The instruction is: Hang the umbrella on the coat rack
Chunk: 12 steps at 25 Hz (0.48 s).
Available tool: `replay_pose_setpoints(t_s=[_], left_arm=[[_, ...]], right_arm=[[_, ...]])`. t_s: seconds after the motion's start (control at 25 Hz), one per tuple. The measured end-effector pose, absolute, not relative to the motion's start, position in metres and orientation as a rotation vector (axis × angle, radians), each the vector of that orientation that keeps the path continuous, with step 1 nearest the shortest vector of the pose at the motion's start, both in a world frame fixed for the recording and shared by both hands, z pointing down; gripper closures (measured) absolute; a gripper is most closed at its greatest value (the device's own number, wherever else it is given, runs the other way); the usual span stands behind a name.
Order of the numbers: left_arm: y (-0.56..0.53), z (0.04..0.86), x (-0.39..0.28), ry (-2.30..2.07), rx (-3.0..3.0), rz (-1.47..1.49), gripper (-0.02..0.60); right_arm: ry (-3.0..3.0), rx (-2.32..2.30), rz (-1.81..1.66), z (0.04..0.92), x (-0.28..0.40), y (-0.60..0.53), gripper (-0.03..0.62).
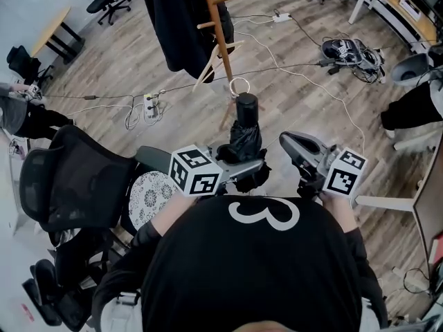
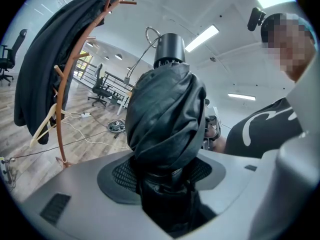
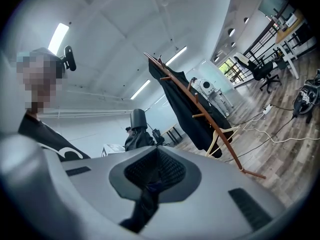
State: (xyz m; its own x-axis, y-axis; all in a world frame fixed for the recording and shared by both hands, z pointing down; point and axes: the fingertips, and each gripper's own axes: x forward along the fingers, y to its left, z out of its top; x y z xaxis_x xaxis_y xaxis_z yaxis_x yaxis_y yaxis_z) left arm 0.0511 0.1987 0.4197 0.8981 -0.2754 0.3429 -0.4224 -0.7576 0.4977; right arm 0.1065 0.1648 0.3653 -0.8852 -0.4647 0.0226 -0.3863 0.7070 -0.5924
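Observation:
My left gripper (image 1: pixel 243 169) is shut on a folded black umbrella (image 1: pixel 246 135), which stands upright with its round cap and wire ring loop (image 1: pixel 239 86) on top. In the left gripper view the bundled umbrella (image 2: pixel 165 119) fills the space between the pads of the left gripper (image 2: pixel 162 176). The wooden coat rack (image 1: pixel 220 40), draped with a black coat (image 1: pixel 176 19), stands on the floor just beyond the umbrella. To the umbrella's right, apart from it, my right gripper (image 1: pixel 289 141) has its pads together, holding nothing. The right gripper view shows that gripper (image 3: pixel 156 165) aimed past the umbrella (image 3: pixel 137 131) at the coat rack (image 3: pixel 210 124).
A black mesh office chair (image 1: pixel 69 178) and a patterned stool seat (image 1: pixel 149 196) stand close on my left. Cables and a power strip (image 1: pixel 152 104) lie on the wooden floor near the rack's base. A white hanger (image 1: pixel 208 64) hangs on the rack. A seated person's dark-clad leg (image 1: pixel 415 106) shows at the right.

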Motion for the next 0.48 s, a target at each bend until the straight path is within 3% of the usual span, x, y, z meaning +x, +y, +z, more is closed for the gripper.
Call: replay_pose_setpoints(t_s=[0.48], left_arm=[[0.125,0.428,0.094,-0.551,2.449,0.309,0.317]], right_arm=[[2.772,-0.674,-0.890,0.368,0.159,0.091,0.566]])
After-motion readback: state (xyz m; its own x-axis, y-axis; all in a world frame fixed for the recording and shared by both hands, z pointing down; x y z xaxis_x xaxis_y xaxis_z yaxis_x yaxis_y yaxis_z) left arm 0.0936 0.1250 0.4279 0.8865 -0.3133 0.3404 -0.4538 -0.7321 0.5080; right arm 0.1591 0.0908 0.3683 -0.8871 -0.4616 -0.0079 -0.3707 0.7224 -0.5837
